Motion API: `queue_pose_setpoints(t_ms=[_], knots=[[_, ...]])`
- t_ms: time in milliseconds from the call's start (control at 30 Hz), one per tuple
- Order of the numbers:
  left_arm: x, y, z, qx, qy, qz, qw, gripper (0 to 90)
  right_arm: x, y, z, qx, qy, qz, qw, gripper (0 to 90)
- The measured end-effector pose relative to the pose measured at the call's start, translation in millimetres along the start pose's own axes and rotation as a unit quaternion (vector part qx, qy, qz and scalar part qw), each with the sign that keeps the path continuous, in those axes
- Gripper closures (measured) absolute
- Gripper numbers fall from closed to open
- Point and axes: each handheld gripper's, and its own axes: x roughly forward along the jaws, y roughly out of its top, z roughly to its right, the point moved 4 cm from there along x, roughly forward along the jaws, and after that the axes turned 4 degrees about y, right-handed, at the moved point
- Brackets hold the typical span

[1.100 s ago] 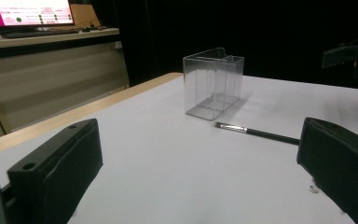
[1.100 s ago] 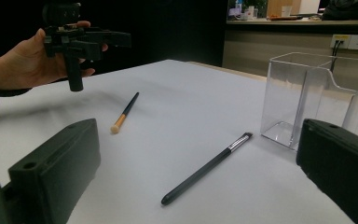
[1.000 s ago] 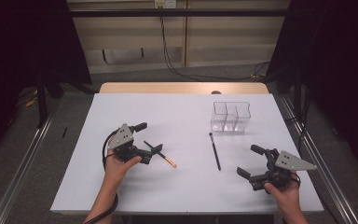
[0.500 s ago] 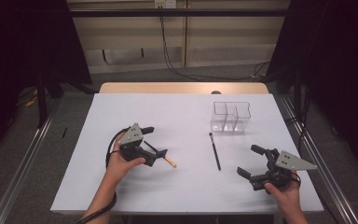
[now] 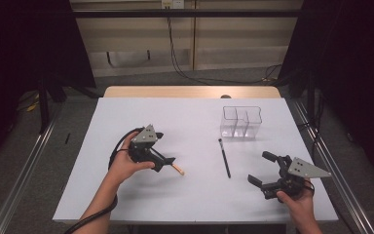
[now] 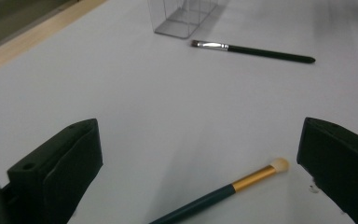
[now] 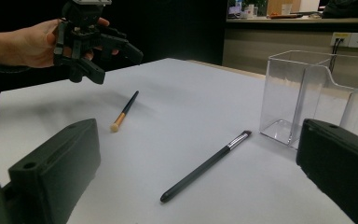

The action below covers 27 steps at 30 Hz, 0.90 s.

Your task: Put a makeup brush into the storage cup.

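Observation:
My left gripper (image 5: 163, 147) is open and held a little above the white table (image 5: 195, 122). A teal-handled brush (image 5: 177, 169) with a gold ferrule and pale tip lies just beyond it. In the left gripper view that brush (image 6: 242, 179) lies on the table between the open jaws, its tip close to the right jaw. A black brush (image 5: 224, 157) lies mid-table, bristles toward a clear organizer (image 5: 241, 122). My right gripper (image 5: 260, 168) stands open near the front right, with nothing in it. Its own view shows the black brush (image 7: 205, 165) ahead of the jaws.
The clear organizer (image 7: 307, 93) has several open compartments and stands at the back right. The right gripper view shows the left gripper (image 7: 116, 63) raised in a hand, with the teal brush (image 7: 125, 111) below it. A wooden strip (image 5: 190, 91) edges the far side.
My left gripper has moved right and a little forward, toward the teal brush, still open. The right gripper and both brushes have stayed put.

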Motion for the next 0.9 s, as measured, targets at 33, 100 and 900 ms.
queue_pose_setpoints(t_ms=[33,100,900], knots=[[0.3,0.8,-0.6,0.0,-0.001,-0.008,1.0,0.0,-0.1,-0.1,0.0,0.0,0.0,0.0,1.0,0.0],[0.7,1.7,-1.9,0.001,-0.006,-0.025,0.9997,0.0,-0.2,-0.1,0.1,0.0,0.0,0.0,1.0,0.0],[11.7,8.9,-18.2,0.03,-0.028,-0.161,0.9862,0.0,-2.4,-0.8,1.4,0.002,-0.001,-0.001,1.0,0.0]])
